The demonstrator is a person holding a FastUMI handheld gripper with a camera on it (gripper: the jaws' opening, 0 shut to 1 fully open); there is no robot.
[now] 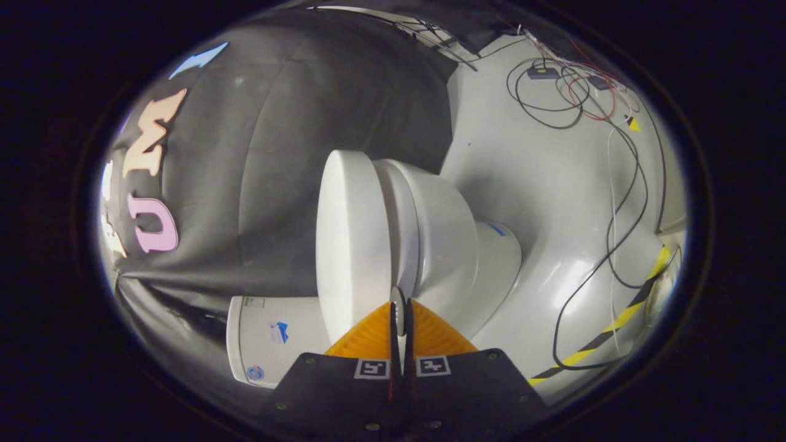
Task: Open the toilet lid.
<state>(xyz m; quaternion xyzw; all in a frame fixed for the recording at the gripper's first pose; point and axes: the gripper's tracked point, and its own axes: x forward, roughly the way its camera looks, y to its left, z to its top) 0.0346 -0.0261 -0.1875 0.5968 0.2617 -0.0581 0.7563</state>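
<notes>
View is rolled sideways. Left of frame: black cloth wall point(264, 159), creased, bunched near the lower left. Lower left of centre: white toilet tank point(270, 341) lying sideways in the view, partly cut off by the gripper body; it carries a small grey sticker, a blue logo mark and a round blue-red badge, all too small to read. Centre: toilet lid point(347, 245), white, closed against the seat and bowl point(445, 245); lid's flat face points toward the cloth wall. A small blue sticker on the toilet pedestal point(496, 229), unreadable. Bottom centre: gripper point(399, 313), fingers pressed nearly together with just a thin slit between them, tips right at the lid/seat edge; hard to tell if they pinch the rim or only touch it. Two square black-and-white fiducial markers point(402, 367) sit on the gripper body. Right: pale glossy floor point(552, 184) with loose black, white and red cables point(614, 184), two small dark boxes point(543, 73) at upper right, blurry. Lower right: yellow-black hazard tape point(614, 325) strip, partly cut off.
</notes>
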